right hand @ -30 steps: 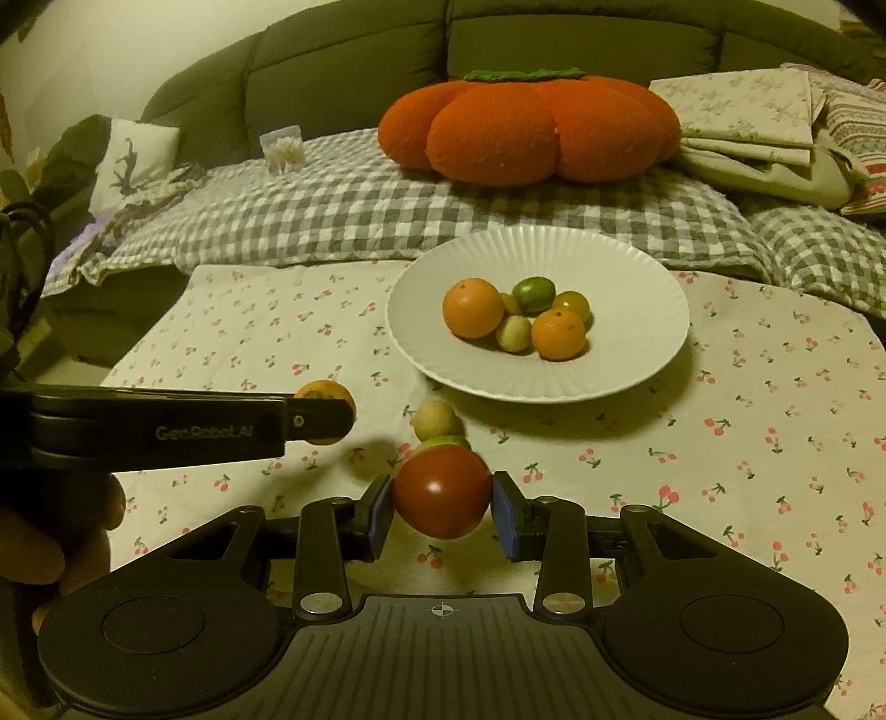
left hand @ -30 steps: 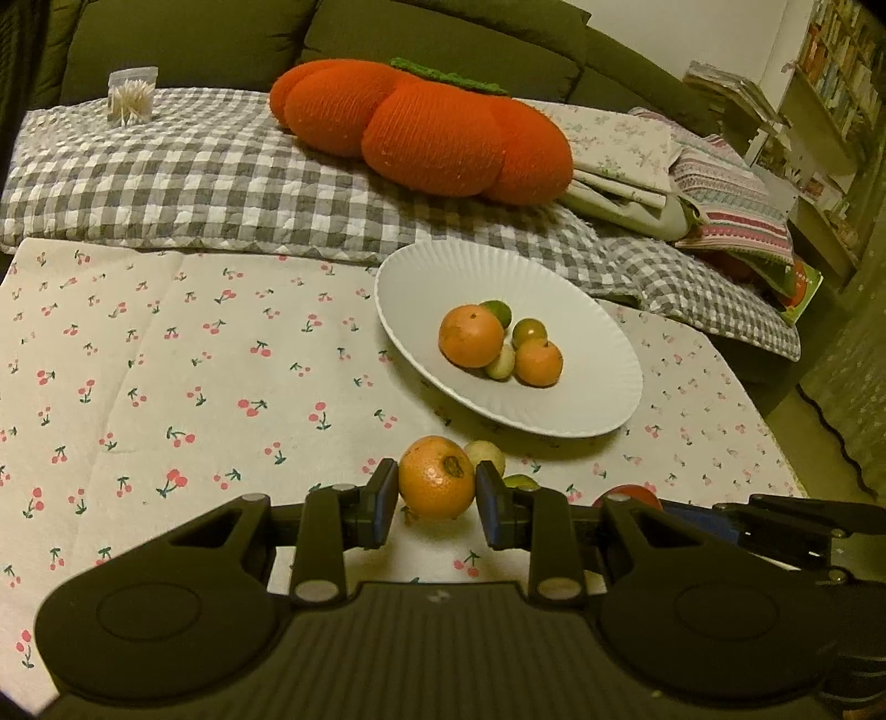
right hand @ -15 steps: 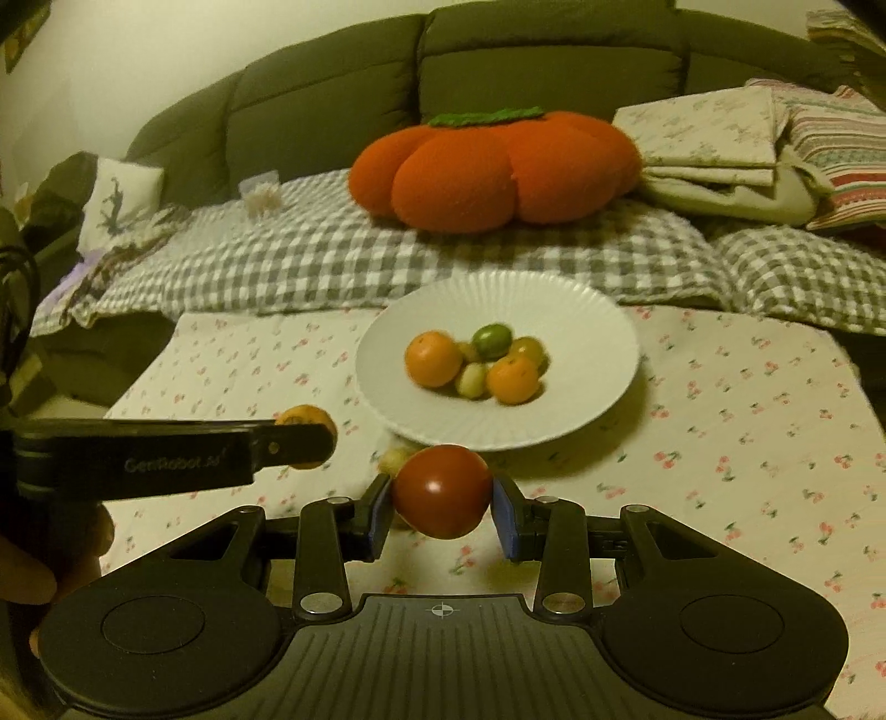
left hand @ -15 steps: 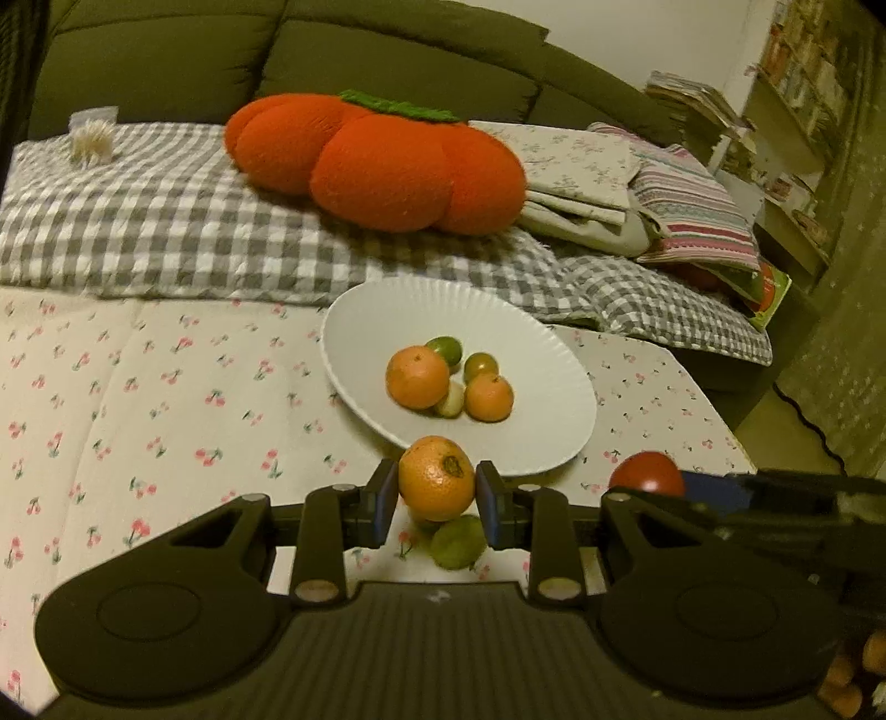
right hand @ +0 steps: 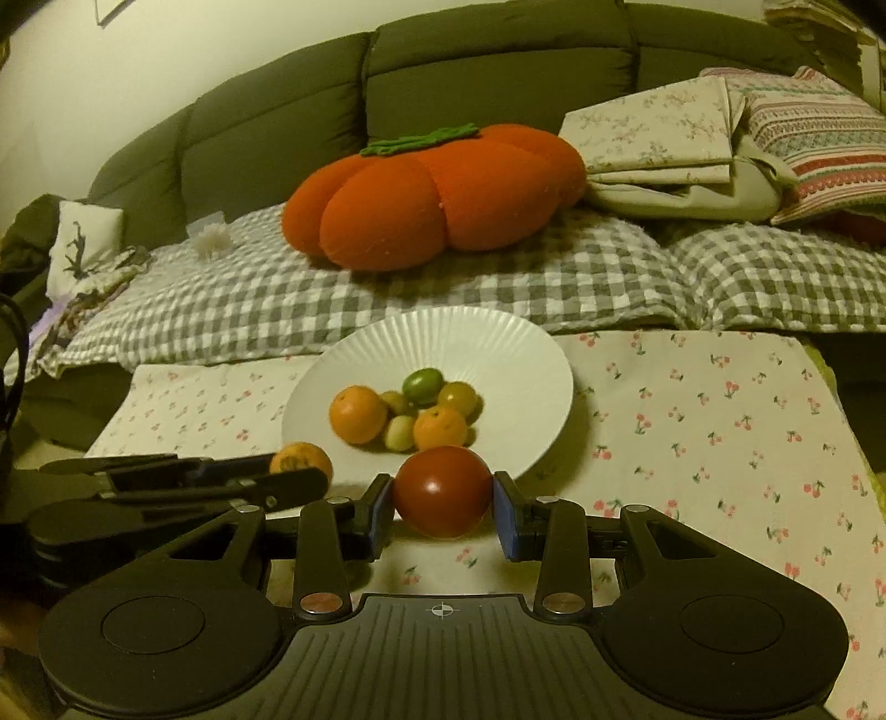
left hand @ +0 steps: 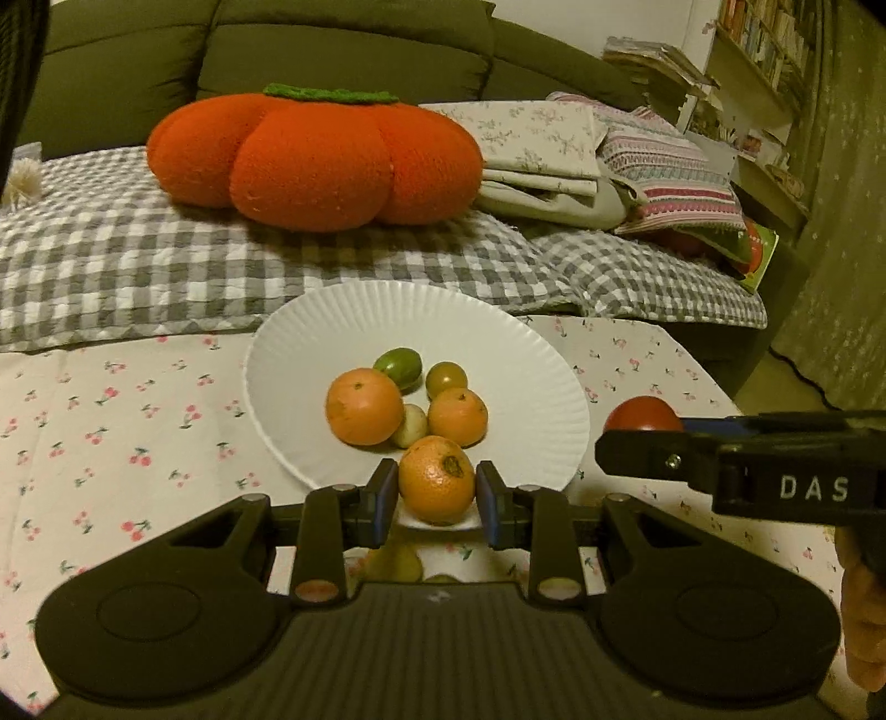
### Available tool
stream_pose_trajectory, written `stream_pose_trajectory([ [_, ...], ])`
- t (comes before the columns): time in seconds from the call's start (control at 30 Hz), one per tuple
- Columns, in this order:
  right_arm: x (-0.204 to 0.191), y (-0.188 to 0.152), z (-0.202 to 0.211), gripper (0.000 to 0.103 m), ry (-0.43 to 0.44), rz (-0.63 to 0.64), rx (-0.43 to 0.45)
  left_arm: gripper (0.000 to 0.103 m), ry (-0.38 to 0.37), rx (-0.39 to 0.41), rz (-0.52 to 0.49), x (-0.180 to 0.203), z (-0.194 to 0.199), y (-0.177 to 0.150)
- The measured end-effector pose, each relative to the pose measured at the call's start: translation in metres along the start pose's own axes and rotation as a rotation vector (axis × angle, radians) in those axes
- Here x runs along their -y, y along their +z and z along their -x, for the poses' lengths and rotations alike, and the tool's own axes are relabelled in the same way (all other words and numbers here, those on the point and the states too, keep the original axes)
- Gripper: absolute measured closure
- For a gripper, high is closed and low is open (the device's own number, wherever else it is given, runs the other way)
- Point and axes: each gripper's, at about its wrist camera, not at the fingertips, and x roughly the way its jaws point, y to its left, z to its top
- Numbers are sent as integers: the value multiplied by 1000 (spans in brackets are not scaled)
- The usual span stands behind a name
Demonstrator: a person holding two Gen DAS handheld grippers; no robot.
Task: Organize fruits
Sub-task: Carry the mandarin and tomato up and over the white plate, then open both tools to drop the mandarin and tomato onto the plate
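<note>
An orange pumpkin-shaped cushion with a green knitted top is seen resting on a grey checked blanket spread over a dark green sofa, folded floral linens and a striped pillow being stacked beside it, near a bookshelf.

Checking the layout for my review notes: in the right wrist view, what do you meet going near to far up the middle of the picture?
Red tomato held in the right hand-held gripper → white plate of fruit → grey checked blanket → orange pumpkin cushion → dark green sofa back.
</note>
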Motion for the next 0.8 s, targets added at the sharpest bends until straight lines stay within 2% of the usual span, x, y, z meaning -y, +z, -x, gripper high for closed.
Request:
stream_pose_trajectory([
  [0.17, 15, 7, -16, 67, 8, -32, -20, 74, 7, -6, -17, 3, -15, 4],
  [0.37, 17, 21, -33, 67, 0, 13, -16, 74, 14, -11, -31, 6, -25, 5],
  [0.63, 19, 25, -65, 67, -33, 68, -68, 74, 18, -10, -27, 2, -33, 5],
  [0.8, 17, 28, -74, 67, -48, 119, -56, 74, 25, -4, -26, 1, -38, 6],
])
